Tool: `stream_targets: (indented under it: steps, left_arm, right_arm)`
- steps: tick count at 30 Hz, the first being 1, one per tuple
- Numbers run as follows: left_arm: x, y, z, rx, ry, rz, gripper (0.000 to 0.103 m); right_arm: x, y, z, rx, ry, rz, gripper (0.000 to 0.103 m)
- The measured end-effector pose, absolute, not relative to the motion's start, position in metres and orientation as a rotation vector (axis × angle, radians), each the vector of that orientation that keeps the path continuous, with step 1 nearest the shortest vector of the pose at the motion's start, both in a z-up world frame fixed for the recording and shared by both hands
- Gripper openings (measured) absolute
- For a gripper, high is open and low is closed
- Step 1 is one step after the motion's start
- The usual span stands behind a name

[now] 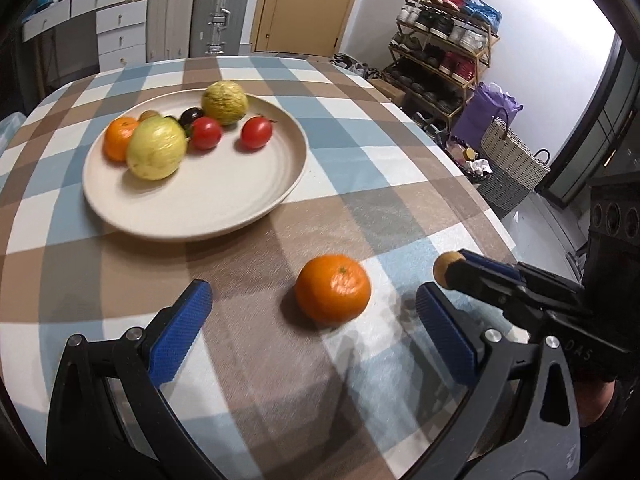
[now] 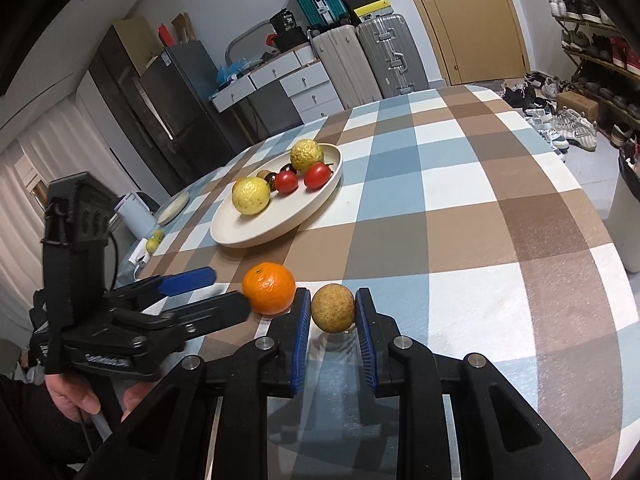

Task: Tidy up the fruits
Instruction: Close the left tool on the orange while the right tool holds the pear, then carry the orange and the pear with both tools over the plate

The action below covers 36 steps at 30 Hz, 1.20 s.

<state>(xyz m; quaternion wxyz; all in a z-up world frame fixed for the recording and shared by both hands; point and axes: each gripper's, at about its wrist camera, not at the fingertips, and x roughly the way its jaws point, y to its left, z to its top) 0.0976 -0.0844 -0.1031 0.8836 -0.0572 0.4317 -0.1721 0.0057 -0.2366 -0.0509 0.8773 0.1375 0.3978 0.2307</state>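
Right gripper (image 2: 333, 312) fingers clamp the small brown fruit (image 2: 333, 308) low over the table (image 2: 500, 200). Left gripper (image 1: 314, 312) fingers spread wide, orange (image 1: 333, 289) between them, plate (image 1: 224, 208) at 11 o'clock. Risks — round fruit squirting from the pads, grippers colliding, orange rolling.

The room is evenly lit from overhead, bright enough that I see colours plainly. In my left view the tangerine (image 1: 333, 289) throws a soft shadow toward the near-left of the table (image 1: 360, 184), and the plate (image 1: 192, 208) and its fruit are slightly smeared by motion blur. The white wall at upper right glares. Both views bow strongly, the checks curving toward black vignetted corners.
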Motion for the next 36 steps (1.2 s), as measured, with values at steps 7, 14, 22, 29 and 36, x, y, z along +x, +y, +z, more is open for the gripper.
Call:
stream_targets:
  steps: [7, 14, 22, 29, 36]
  left_arm:
    - [0.116, -0.089, -0.11, -0.174, 0.945, -0.426, 0.058]
    - [0.118, -0.09, -0.12, -0.183, 0.98, -0.457, 0.038]
    - [0.105, -0.078, -0.106, -0.209, 0.94, -0.486, 0.038]
    - [0.097, -0.048, -0.088, -0.25, 0.891, -0.471, 0.038]
    - [0.104, 0.0, -0.083, -0.291, 0.875, -0.414, 0.038]
  right_arm:
    - [0.008, -0.245, -0.054, 0.305, 0.837, 0.492, 0.023]
    - [0.012, -0.248, -0.056, 0.339, 0.838, 0.539, 0.023]
    - [0.009, -0.242, -0.052, 0.309, 0.834, 0.535, 0.023]
    - [0.013, -0.226, -0.041, 0.274, 0.826, 0.553, 0.023]
    - [0.03, -0.199, -0.031, 0.251, 0.814, 0.591, 0.023]
